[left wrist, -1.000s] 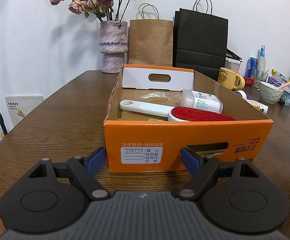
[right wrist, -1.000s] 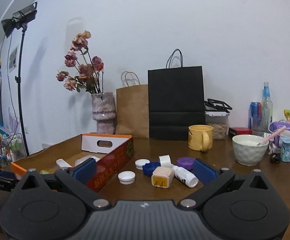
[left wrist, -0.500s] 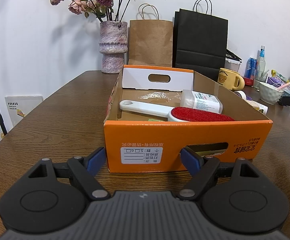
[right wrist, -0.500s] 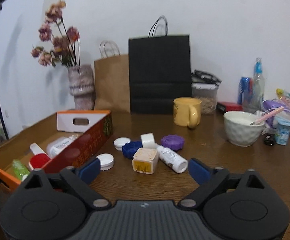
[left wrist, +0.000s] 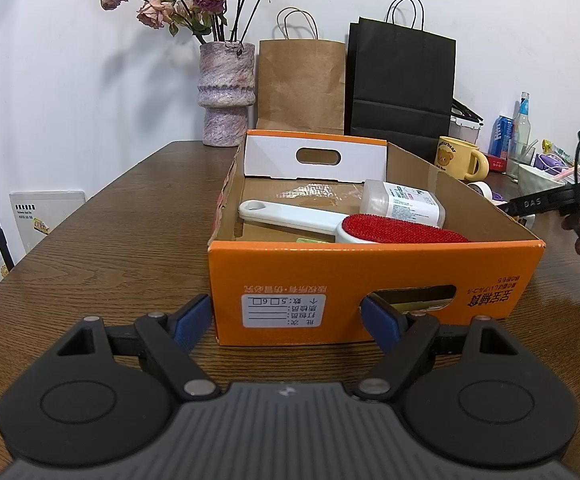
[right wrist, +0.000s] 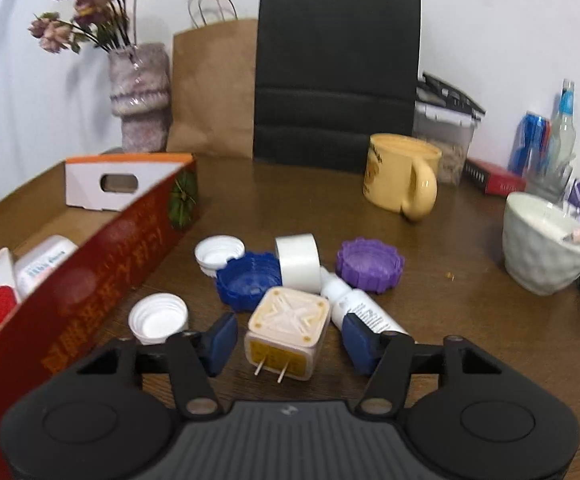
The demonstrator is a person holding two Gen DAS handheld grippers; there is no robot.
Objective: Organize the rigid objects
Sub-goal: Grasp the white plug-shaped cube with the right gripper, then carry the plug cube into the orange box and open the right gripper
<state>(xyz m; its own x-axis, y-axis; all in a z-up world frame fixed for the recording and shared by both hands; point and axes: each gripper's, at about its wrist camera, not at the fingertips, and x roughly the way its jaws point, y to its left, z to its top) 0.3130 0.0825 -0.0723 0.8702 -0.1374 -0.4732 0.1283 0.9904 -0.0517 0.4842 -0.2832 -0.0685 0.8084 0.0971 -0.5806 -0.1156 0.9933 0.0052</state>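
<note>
- The wooden table (left wrist: 102,240) carries everything; the loose clutter sits on its right part, beside the box, presumably within reach for sorting.
- The orange cardboard box (left wrist: 369,268) serves as the collecting bin. Seen from the left wrist it sits at twelve o'clock, just beyond the fingertips, holding a red lint brush (left wrist: 373,229) and a clear bottle (left wrist: 401,204) lying flat.
- The left gripper (left wrist: 288,318) hangs low at the box's near wall with jaws apart, gripping nothing; it looks parked there, perhaps to steady the box.
- The right gripper (right wrist: 288,340) also has its jaws spread wide and straddles the next target without touching it, which I read as lining up for a pinch.
- That target, a beige plug adapter (right wrist: 288,334), lies between the pads with its prongs toward the camera.
- Around it: a blue lid (right wrist: 248,280) at eleven o'clock, a tape roll (right wrist: 298,262) at twelve, a small white bottle (right wrist: 359,308) at one, a purple lid (right wrist: 369,264) farther out, and two white caps (right wrist: 158,316) (right wrist: 218,250) toward ten.
</note>
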